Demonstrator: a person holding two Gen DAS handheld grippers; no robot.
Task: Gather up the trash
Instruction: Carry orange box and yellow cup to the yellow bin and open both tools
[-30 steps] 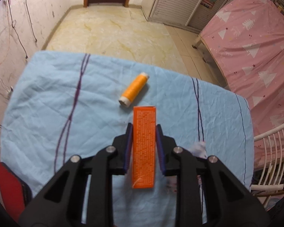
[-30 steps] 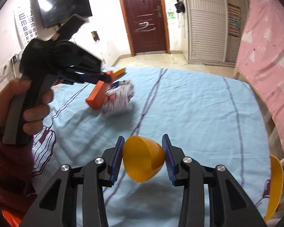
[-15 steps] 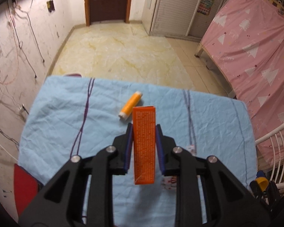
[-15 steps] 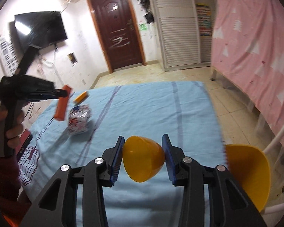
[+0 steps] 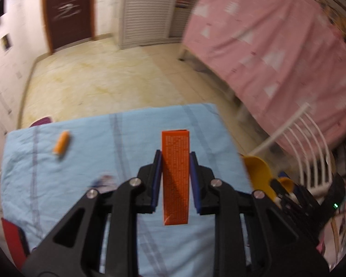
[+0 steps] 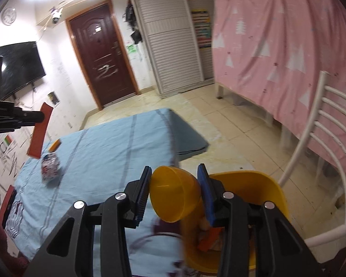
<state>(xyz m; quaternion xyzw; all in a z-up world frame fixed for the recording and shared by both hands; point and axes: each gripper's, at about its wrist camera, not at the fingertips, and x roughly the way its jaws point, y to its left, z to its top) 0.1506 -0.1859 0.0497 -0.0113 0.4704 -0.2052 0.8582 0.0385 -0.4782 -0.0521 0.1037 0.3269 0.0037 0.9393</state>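
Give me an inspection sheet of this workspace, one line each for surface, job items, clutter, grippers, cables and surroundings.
Surface: table under wrinkled light blue cloth.
Job's things: orange thread spool and crumpled printed wrapper on the cloth; yellow plastic bin beside the table, trash inside.
Clutter: red flat object at the table's edge.
Grippers: left gripper shut on orange rectangular box; right gripper shut on yellow plastic half-shell.
Cables: nothing seen.
Surroundings: white slatted chair, pink curtain, brown door.

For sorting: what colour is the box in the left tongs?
Orange box, clearest in the left wrist view.
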